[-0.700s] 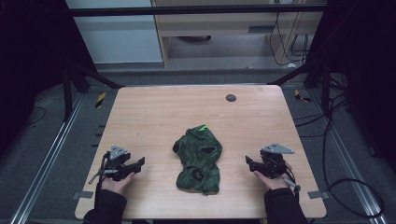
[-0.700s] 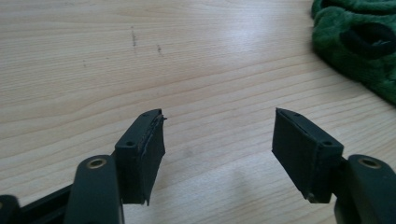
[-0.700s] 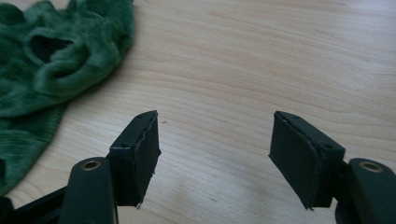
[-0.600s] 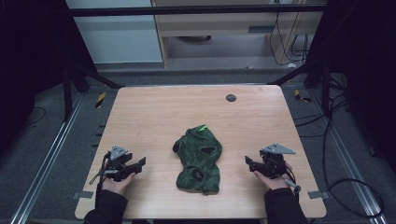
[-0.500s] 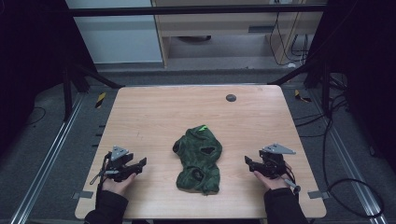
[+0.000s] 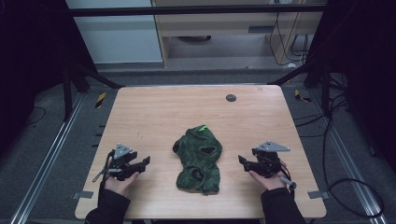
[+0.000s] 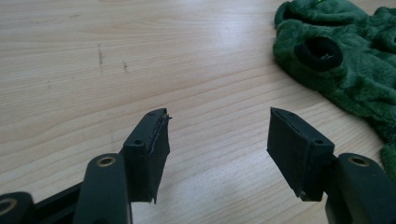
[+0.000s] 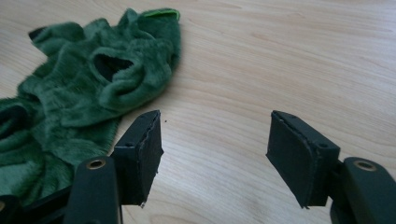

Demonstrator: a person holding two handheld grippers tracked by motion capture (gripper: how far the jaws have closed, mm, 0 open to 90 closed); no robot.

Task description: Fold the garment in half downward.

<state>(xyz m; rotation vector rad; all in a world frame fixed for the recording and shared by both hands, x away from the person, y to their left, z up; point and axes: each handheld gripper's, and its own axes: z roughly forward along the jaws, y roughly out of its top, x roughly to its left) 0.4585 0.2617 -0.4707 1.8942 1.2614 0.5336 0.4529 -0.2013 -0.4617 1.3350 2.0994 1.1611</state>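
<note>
A crumpled dark green fleece garment (image 6: 198, 158) with a bright green tag lies in the middle of the wooden table (image 6: 159, 112). My left gripper (image 6: 144, 162) rests near the front left, open, its jaws pointing toward the garment with bare wood between them. In the left gripper view (image 7: 217, 128) the garment (image 7: 341, 56) lies at the upper right, a sleeve hole facing me. My right gripper (image 6: 243, 161) sits at the front right, open and empty. Its own view (image 8: 215, 135) has the garment (image 8: 93, 88) at the left, just beyond the left jaw.
A small dark round disc (image 6: 230, 97) sits near the table's far edge. Metal frame rails and cables run along the floor on both sides. The person's hands and dark sleeves come in from the front edge.
The left gripper has crept slightly to the right toward the garment. The right gripper and the garment have stayed put.
</note>
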